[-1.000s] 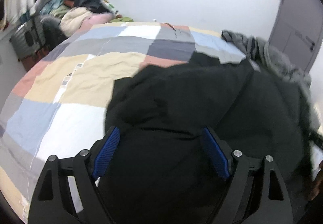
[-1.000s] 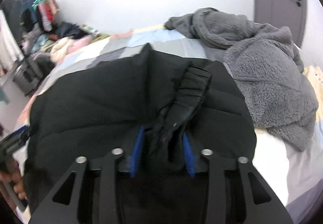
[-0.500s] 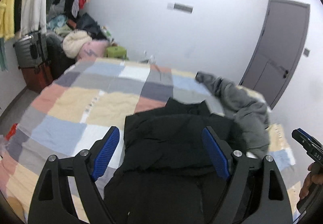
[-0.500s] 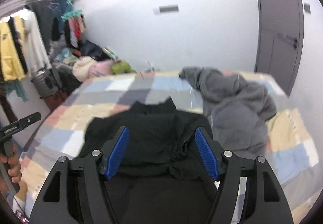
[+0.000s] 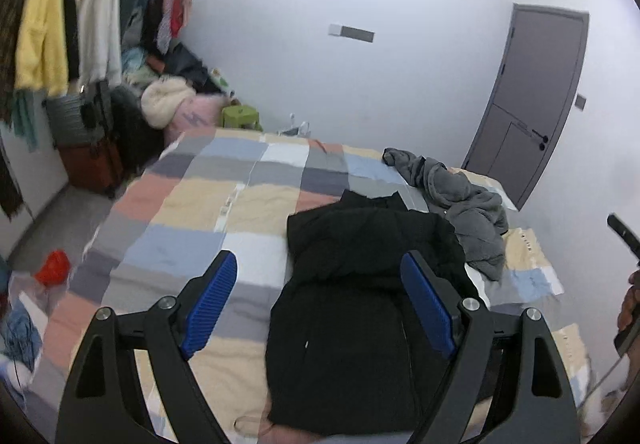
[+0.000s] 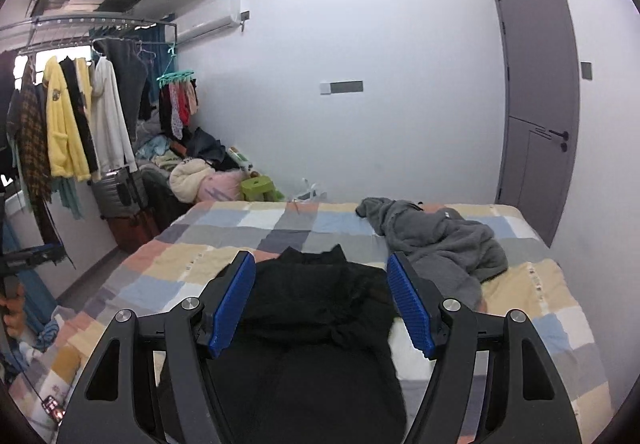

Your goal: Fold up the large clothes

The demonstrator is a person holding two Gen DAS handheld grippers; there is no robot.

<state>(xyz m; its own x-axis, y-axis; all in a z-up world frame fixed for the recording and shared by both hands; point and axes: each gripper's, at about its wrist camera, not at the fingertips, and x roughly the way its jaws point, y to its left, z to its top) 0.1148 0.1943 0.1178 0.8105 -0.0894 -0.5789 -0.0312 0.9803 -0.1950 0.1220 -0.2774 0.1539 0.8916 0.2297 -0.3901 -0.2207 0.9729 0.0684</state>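
The bed [image 6: 532,308], under a patchwork cover, fills the room's middle. A black jacket [image 5: 360,304] lies folded on its near part, collar toward the far wall. Just beside it, toward the door [image 6: 540,96], sits a crumpled grey fleece [image 6: 440,240]. Clothes hang on a rack [image 6: 80,20] along the wall opposite the door. The left gripper [image 5: 320,300] hangs above the jacket, jaws wide apart and empty. The right gripper [image 6: 322,300] hangs likewise, its 2 jaws apart, gripping nothing.
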